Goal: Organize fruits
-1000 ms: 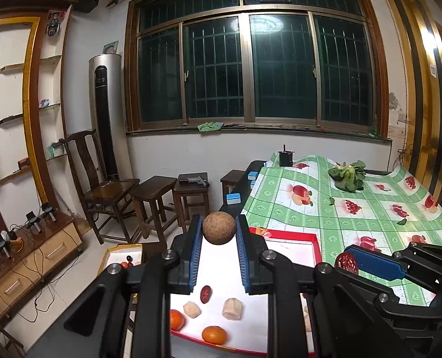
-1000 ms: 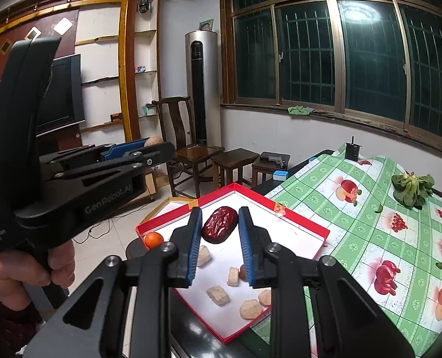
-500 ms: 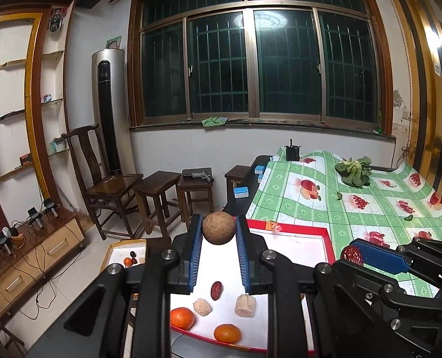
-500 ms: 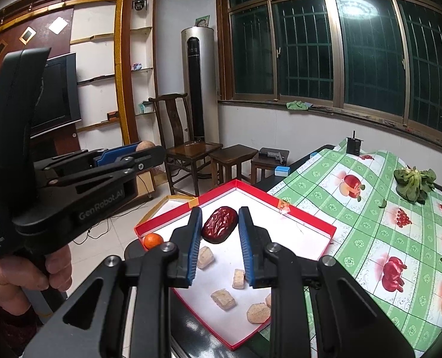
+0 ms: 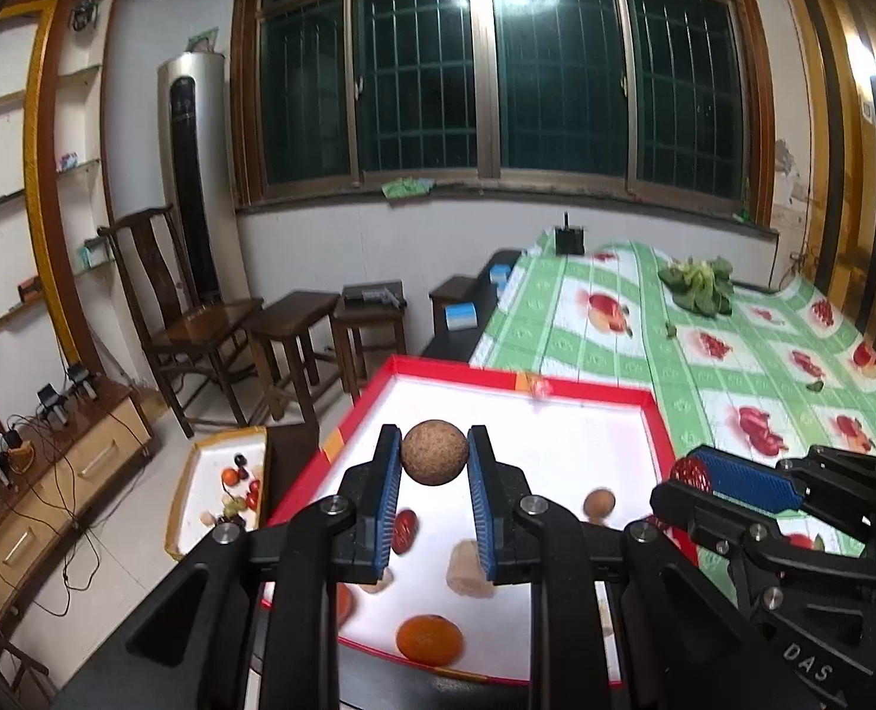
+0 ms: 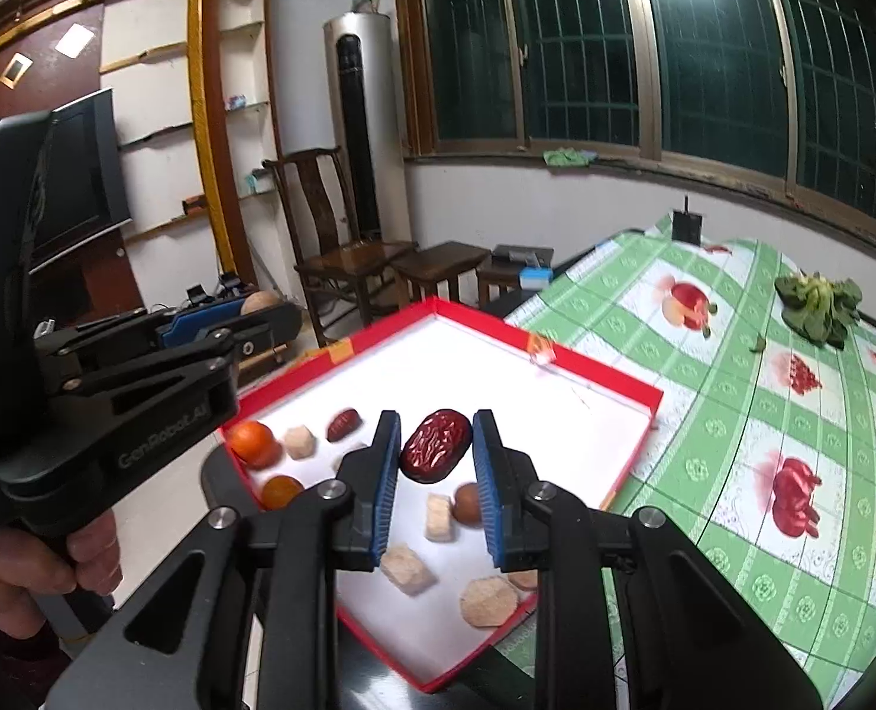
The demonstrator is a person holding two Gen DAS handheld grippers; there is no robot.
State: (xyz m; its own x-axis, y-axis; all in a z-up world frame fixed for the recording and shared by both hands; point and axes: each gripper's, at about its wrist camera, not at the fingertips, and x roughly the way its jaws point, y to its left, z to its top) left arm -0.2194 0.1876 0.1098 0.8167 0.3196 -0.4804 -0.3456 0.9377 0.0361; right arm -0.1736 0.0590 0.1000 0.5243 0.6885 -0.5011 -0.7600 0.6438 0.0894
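left gripper (image 5: 435, 461) jaws pinching brown ball (image 5: 435, 460) – firm, rolls, hold mid-width | right gripper (image 6: 436, 447) jaws pinching date (image 6: 436, 445) – soft, light, squeeze gently | tray (image 6: 609, 381) below both

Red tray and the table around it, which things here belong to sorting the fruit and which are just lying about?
Part of the job:
round brown fruit in left gripper
red date in right gripper
red tray
oranges

Lying about:
leafy greens
wooden chair
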